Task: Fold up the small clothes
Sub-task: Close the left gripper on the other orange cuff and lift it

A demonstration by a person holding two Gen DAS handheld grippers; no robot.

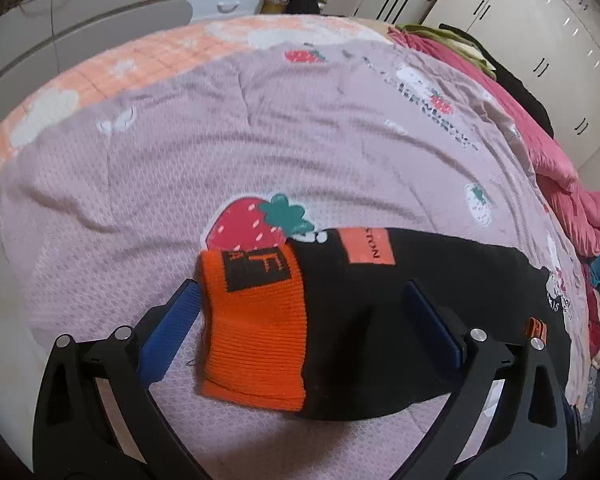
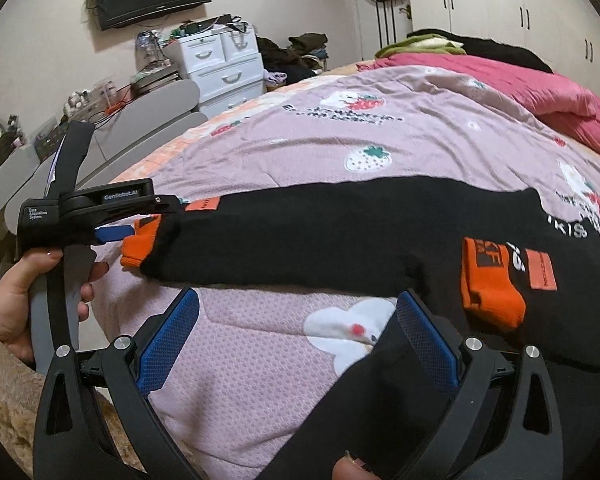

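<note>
My left tool (image 1: pixel 300 308) is spread wide around the orange cuff (image 1: pixel 256 332) of a black garment (image 1: pixel 420 320) lying on the bed (image 1: pixel 140 184). My right tool (image 2: pixel 298 332) is also wide, empty, with the garment just ahead and beneath its right finger.

My left gripper (image 1: pixel 300 312) low and level, blue pads (image 1: pixel 168 336) spread wide apart, my hand (image 2: pixel 40 300) wrapped round its handle, my right gripper (image 2: pixel 298 328) likewise gaping, nothing pinched between its fingers
</note>
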